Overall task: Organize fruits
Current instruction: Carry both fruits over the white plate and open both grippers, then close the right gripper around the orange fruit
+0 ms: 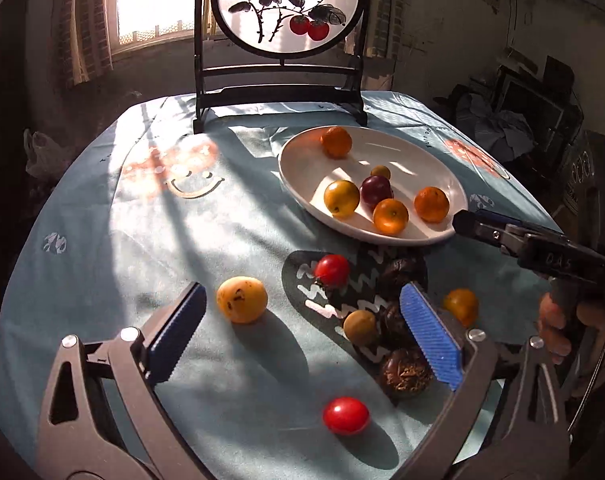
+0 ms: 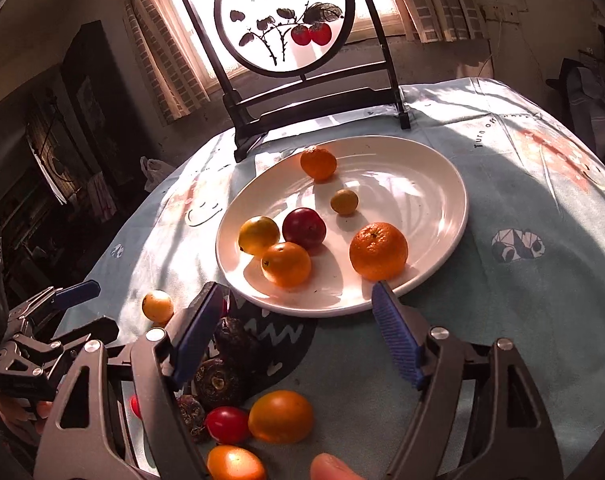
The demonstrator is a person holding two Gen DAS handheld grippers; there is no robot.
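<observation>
Okay, near to far.
left gripper [image 1: 302, 336]: jaws spread wide, nothing between the pads; hovers low over the loose fruit, likely lining up a pick.
right gripper [image 2: 298, 332]: also wide open and empty; its tips reach the plate's near rim, so my read is it sits by the drop-off spot.
near red tomato [image 1: 345, 415]: alone on the cloth, nearest the left gripper's base, apart from the rest.
yellow loquat [image 1: 241, 299]: on the cloth just beside the left gripper's left pad [image 1: 178, 332]; probably the easiest next grab.
second red tomato [image 1: 331, 271]: at the edge of the dark patch printed on the tablecloth.
dark wrinkled fruits [image 1: 404, 374]: three counted in the left view, clustered on the dark patch; kind unclear.
small greenish fruit [image 1: 359, 327]: touching that dark cluster.
orange cherry tomato [image 1: 460, 306]: behind the left gripper's right pad, partly hidden.
loose count: about eight off the plate in the left view; the right view shows one more orange one at its bottom edge, so the total is uncertain.
white plate [image 1: 298, 152]: mid-table, the collecting spot.
plate count: six fruits, namely two mandarins [image 2: 378, 251], one dark plum [image 2: 304, 227], two yellow-orange fruits, one small yellowish one.
tablecloth [image 1: 102, 220]: light blue, printed.
painted screen [image 1: 288, 4]: upright behind the plate, décor only.
progress: roughly half done, judging by the counts.
</observation>
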